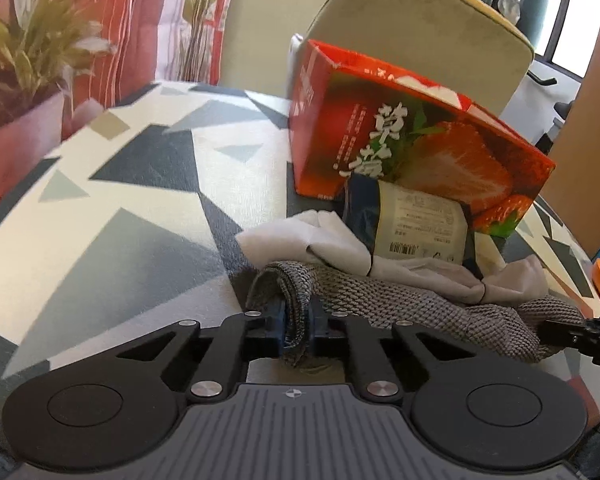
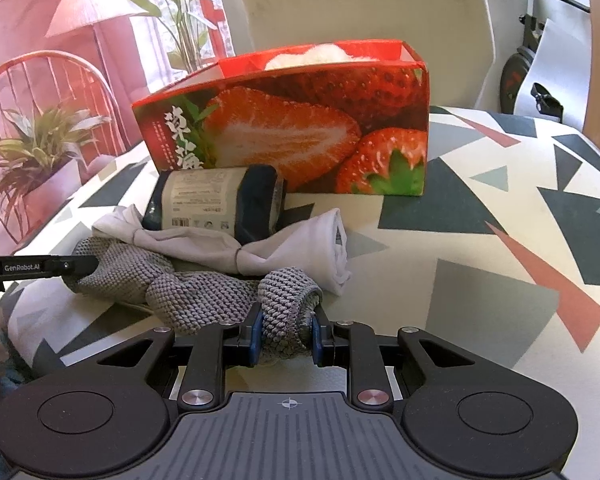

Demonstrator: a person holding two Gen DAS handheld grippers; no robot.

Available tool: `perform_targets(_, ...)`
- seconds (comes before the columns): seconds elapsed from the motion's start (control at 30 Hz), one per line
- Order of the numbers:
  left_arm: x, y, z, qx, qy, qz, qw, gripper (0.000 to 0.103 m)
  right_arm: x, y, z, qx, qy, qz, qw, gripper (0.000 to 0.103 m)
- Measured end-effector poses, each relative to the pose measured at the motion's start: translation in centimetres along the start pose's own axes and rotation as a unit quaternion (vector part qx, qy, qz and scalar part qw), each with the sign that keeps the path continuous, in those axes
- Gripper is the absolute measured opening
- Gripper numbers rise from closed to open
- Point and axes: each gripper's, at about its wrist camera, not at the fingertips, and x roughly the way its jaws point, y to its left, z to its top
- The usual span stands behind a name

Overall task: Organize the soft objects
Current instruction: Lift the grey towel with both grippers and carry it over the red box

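I have both grippers clamped on the same grey knit cloth (image 2: 204, 292), one at each end. My left gripper (image 1: 296, 326) has its blue pads pinched tight on a thin fold of the knit; from the right wrist view that gripper (image 2: 66, 268) comes in at 9 o'clock, its black fingers biting the far end. My right gripper (image 2: 286, 336) holds a thicker rolled bunch of the knit between its pads, jaws part closed around it; in the left view it (image 1: 576, 332) enters at 3 o'clock on the other end.

The knit lies across the table (image 2: 480, 240), a top with grey, dark and salmon triangles, and sits at 6 o'clock of everything else. Just behind it, touching it, is a crumpled white cloth (image 2: 292, 248). On the white cloth, toward 12 o'clock, rests a dark blue pack (image 2: 220, 200) with a pale printed label, lying on its side against the front wall of the box.

The box (image 2: 300, 120) is red card with strawberries printed on it, open at the top, standing at 12 o'clock from the pile. Inside I can see something white and fluffy (image 2: 308, 56) rising just above the rim; what else it holds I cannot tell.

A pale chair back (image 2: 360, 8) stands behind the box. A potted plant (image 2: 36, 148) sits at 9 o'clock, off the table edge.
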Motion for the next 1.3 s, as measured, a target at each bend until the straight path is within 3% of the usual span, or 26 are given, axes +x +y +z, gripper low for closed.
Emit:
perform_targets(0.53,-6.8,-3.0,3.0,0.052,-0.119,-0.023,0.9912,0.011,-3.8,1.1,2.7,-0.021,-0.085,0.031,0.996,0.020)
perform_targets(0.87,-9.9,-4.5,10.2,0.073,-0.198,-0.051,0.9762,0.011,-7.3,0.8,9.4,-0.043,-0.165,0.046,0.984,0.020)
perform_targets(1.0,-8.7,-5.5,13.9,0.097,-0.187,-0.072,0.9749,0.011,-7.7,0.5,14.1,-0.061,-0.185,0.036,0.980,0.020)
perform_targets(1.07,-7.0,-6.1,15.9,0.104,-0.160,-0.081,0.9783,0.011,-7.3,0.2,16.7,-0.076,-0.181,0.028,0.980,0.020)
perform_targets(1.3,0.4,-8.1,19.9,0.121,-0.085,-0.072,0.9863,0.011,-2.2,-1.0,22.8,-0.099,-0.113,0.005,0.989,0.020)
